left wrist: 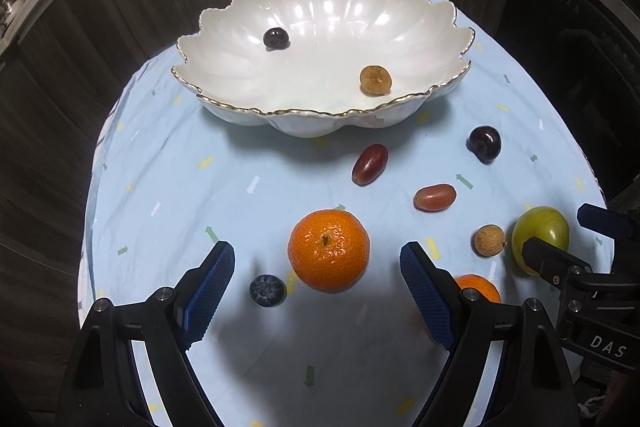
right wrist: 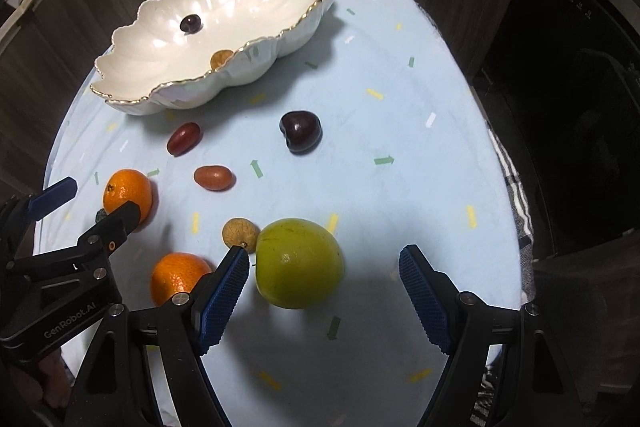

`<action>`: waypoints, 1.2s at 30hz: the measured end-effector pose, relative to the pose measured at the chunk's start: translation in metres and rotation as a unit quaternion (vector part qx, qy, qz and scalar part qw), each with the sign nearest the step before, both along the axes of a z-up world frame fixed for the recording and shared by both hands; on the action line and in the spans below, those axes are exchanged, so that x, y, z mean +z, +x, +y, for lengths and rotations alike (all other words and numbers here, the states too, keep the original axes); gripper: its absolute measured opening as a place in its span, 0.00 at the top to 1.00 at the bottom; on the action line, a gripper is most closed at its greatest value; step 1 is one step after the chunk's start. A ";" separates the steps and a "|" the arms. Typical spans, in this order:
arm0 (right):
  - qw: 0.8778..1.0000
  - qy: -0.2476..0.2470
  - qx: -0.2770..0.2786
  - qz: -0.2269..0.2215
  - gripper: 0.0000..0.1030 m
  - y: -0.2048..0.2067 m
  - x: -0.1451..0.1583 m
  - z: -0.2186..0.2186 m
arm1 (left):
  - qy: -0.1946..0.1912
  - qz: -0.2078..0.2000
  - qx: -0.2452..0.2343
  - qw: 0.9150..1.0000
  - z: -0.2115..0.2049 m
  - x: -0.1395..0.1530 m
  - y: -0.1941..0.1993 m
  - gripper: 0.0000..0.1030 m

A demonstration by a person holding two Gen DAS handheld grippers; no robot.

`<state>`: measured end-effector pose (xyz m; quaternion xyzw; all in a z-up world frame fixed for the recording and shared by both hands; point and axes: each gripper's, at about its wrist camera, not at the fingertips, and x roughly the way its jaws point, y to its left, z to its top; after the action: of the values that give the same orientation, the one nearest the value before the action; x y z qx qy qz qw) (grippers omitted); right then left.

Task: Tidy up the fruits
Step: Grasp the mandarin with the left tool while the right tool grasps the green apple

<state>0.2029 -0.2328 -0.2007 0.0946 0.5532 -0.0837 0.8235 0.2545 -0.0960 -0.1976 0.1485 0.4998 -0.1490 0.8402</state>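
Hanging spread and empty, the left gripper (left wrist: 318, 281) frames the mandarin (left wrist: 328, 250) at lower centre; the right gripper (right wrist: 322, 285), likewise released, brackets the green fruit (right wrist: 298, 263). Both look firm, smooth, roll-prone: pinch across the widest middle.

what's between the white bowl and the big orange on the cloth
One reddish oval grape lies a little right of that line, clearest in the left wrist view; otherwise bare blue cloth between bowl and orange.

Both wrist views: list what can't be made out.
- Second orange, left wrist view: mostly behind the left hand-held gripper finger.
- Blueberry, right wrist view: nearly hidden by that gripper's finger.
- Tan fruit in the bowl, right wrist view: half behind the rim.
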 end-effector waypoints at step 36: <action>0.999 0.034 0.024 0.007 0.55 0.009 -0.021 0.007 | 0.007 0.028 -0.011 1.000 -0.007 -0.022 0.008 0.55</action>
<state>0.2115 -0.2259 -0.2216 0.1085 0.5635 -0.0461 0.8177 0.2628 -0.1026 -0.2198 0.1558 0.5224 -0.1583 0.8232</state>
